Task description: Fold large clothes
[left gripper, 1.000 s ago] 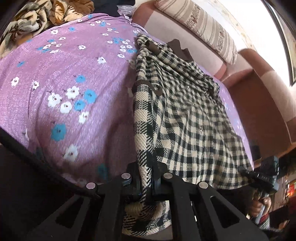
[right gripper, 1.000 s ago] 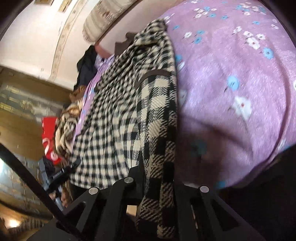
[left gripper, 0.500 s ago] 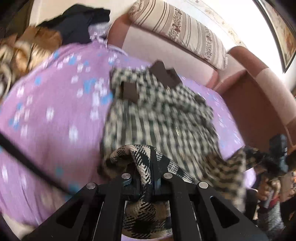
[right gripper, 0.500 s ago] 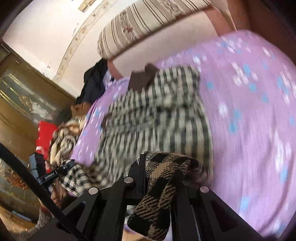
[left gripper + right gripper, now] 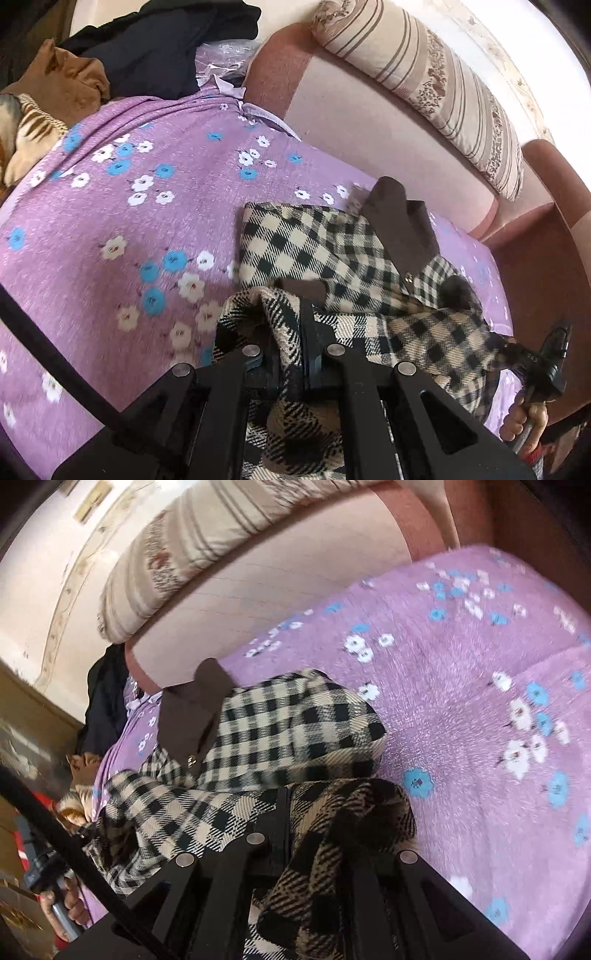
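**Checked coat carried over itself in a two-handed fold**

The checked coat (image 5: 332,251) is held at its hem edge by both grippers, each set of fingers pressed together on a bunch of cloth. In the left wrist view the left gripper (image 5: 291,354) is seen pinching one corner; in the right wrist view the right gripper (image 5: 288,834) pinches the other. The rest of the garment lies just beyond the fingers on the purple floral sheet (image 5: 129,229), with its brown collar (image 5: 399,229) at the far end, near the sofa back (image 5: 369,122). The hem appears to be gripped at two corners so that the edge stays taut and level while it is brought over the body of the coat toward the collar. The fold is judged to be about halfway made, the lifted part not yet laid down. Beyond the sofa back a striped cushion (image 5: 424,81) is seen.
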Motion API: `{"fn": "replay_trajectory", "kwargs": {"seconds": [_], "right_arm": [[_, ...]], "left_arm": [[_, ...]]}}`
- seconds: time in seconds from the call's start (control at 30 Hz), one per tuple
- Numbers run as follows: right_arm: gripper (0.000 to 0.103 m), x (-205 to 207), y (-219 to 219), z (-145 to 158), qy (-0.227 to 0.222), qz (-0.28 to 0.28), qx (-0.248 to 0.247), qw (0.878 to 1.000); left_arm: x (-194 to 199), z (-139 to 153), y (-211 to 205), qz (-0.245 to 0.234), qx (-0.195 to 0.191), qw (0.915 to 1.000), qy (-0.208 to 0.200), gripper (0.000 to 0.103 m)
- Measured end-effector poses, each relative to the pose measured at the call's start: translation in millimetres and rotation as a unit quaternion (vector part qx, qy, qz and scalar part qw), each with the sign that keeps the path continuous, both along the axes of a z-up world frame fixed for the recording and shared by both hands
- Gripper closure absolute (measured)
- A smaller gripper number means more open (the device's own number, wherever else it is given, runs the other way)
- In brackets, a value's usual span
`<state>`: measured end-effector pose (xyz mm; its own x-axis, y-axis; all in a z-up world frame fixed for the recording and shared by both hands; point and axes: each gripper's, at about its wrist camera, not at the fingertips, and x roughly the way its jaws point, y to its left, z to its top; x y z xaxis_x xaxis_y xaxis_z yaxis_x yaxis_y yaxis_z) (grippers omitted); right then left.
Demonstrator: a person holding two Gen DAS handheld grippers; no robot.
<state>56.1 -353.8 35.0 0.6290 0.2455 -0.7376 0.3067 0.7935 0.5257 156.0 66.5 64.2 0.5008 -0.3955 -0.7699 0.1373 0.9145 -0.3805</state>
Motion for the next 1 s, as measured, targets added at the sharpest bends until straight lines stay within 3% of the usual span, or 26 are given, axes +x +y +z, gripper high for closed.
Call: {"fn": "replay_trajectory", "kwargs": {"seconds": [0.1, 0.2, 0.3, 0.33, 0.37, 0.43, 0.53, 0.73, 0.9, 1.0], "right_arm": [[0.096, 8.9, -12.3, -7.9, -0.002, 0.001, 0.032, 0.999], [0.094, 15.2, -23.3, -4.3, -0.029, -0.001, 0.072, 0.997], [0.088, 20.3, -30.2, -4.3, -0.045, -0.016, 0.09, 0.995], [0.083, 22.9, -31.6, -6.5, -0.044, -0.021, 0.09, 0.995], [0.072, 25.1, -31.7, -8.3, -0.044, -0.026, 0.088, 0.995], [0.054, 27.8, -32.1, -11.2, -0.05, -0.035, 0.087, 0.994], [0.045, 29.3, -32.5, -11.0, -0.053, -0.047, 0.073, 0.995], [0.041, 24.6, -44.8, -7.8, -0.059, -0.075, 0.068, 0.993], [0.033, 10.6, -54.6, 11.3, -0.08, -0.101, 0.03, 0.991], [0.033, 5.4, -48.4, 20.5, -0.086, -0.1, 0.008, 0.991]], "left_arm": [[11.0, -5.8, 2.1, -0.006, -0.015, 0.9999, 0.0, 0.097], [21.8, -2.2, 11.1, 0.002, -0.062, 0.998, -0.005, 0.096], [30.4, 0.8, 18.2, 0.02, -0.096, 0.995, -0.015, 0.089], [32.4, 1.3, 21.5, 0.033, -0.101, 0.9942, -0.021, 0.079], [34.2, 1.4, 24.2, 0.047, -0.105, 0.9931, -0.025, 0.066], [36.1, 0.2, 35.5, 0.078, -0.131, 0.9879, -0.031, 0.051], [40.5, -3.1, 49.8, 0.103, -0.16, 0.9815, -0.021, 0.05], [40.5, -2.5, 47.5, 0.099, -0.124, 0.9872, -0.018, 0.05], [30.8, 3.9, 37.3, 0.087, -0.067, 0.9934, -0.033, 0.037], [25.6, 4.1, 36.8, 0.075, -0.055, 0.9952, -0.031, 0.033]]}}
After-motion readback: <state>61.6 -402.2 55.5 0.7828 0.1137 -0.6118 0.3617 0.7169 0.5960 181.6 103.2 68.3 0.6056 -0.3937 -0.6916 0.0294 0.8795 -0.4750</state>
